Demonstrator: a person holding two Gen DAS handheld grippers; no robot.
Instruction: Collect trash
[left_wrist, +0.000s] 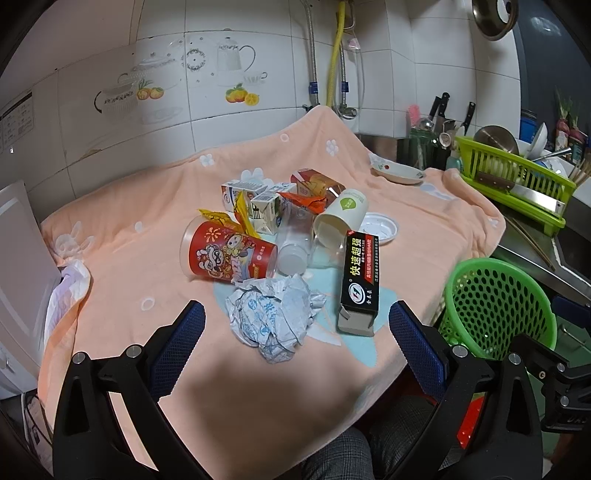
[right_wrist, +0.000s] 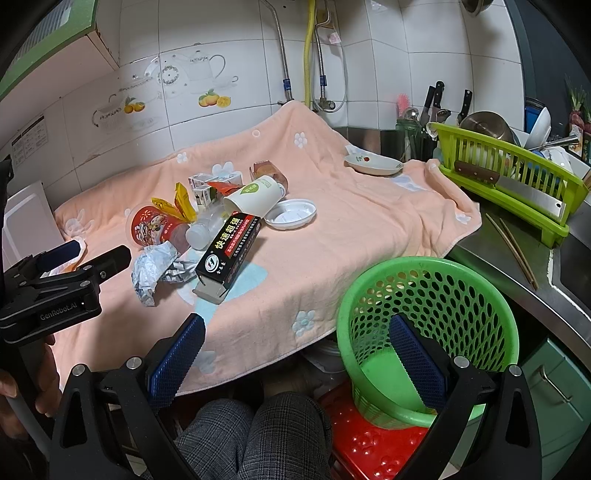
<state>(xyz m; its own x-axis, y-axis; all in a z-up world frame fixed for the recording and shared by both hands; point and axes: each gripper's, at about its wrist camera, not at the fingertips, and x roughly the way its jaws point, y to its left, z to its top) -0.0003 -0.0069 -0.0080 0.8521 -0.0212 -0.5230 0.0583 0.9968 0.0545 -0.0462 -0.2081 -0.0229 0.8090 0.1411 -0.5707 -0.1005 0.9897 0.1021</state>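
Observation:
Trash is piled on a peach towel: a crumpled paper wad, a black carton, a red printed cup on its side, a clear plastic bottle, a white paper cup, milk cartons and a white lid. My left gripper is open, just short of the paper wad. A green mesh basket stands on a red stool off the table's right corner. My right gripper hangs open over the table's front edge and the basket, holding nothing.
A small dish lies at the towel's far right. A green dish rack with a cleaver, bowls and knives sits on the steel counter to the right, with chopsticks beside it. The person's checked trousers fill the bottom.

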